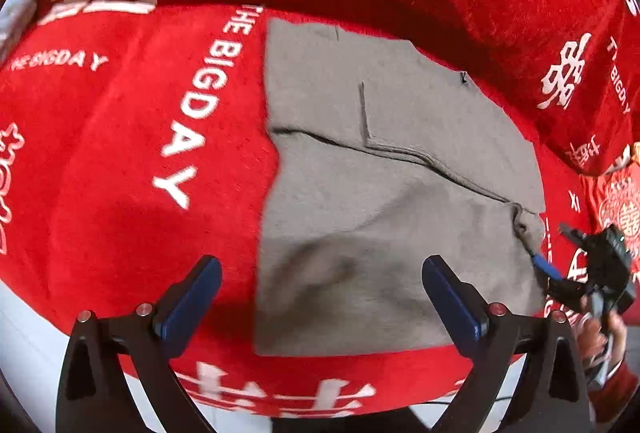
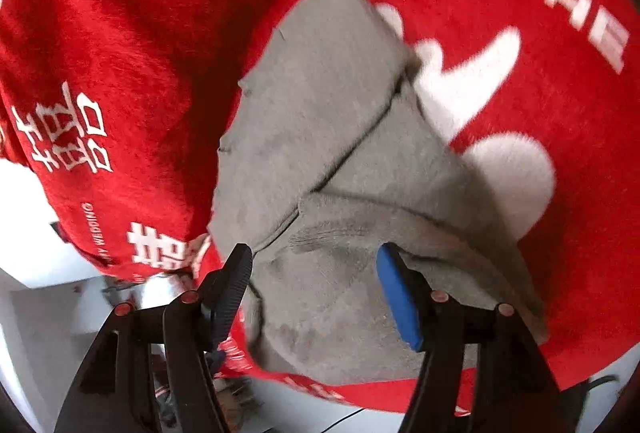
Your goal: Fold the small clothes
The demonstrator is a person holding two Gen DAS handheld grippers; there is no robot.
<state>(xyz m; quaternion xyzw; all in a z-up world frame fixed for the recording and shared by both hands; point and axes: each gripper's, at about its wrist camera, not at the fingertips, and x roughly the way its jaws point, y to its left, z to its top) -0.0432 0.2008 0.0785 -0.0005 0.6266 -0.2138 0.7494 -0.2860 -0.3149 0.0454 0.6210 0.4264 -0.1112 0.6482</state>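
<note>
Left gripper (image 1: 322, 297): I hold its jaws wide apart, empty. Grey garment (image 1: 384, 193) lies just beyond them on red blanket (image 1: 132, 161). Right gripper (image 2: 316, 285): jaws apart, straddling the garment's near edge. Partly folded, I judge; further folds remain.

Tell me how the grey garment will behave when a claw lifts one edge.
The grey garment probably flops and drapes: it already lies in soft wrinkles and folds. Its fuzzy knit likely grips the red blanket rather than sliding. It looks light, so folded layers may shift.
</note>
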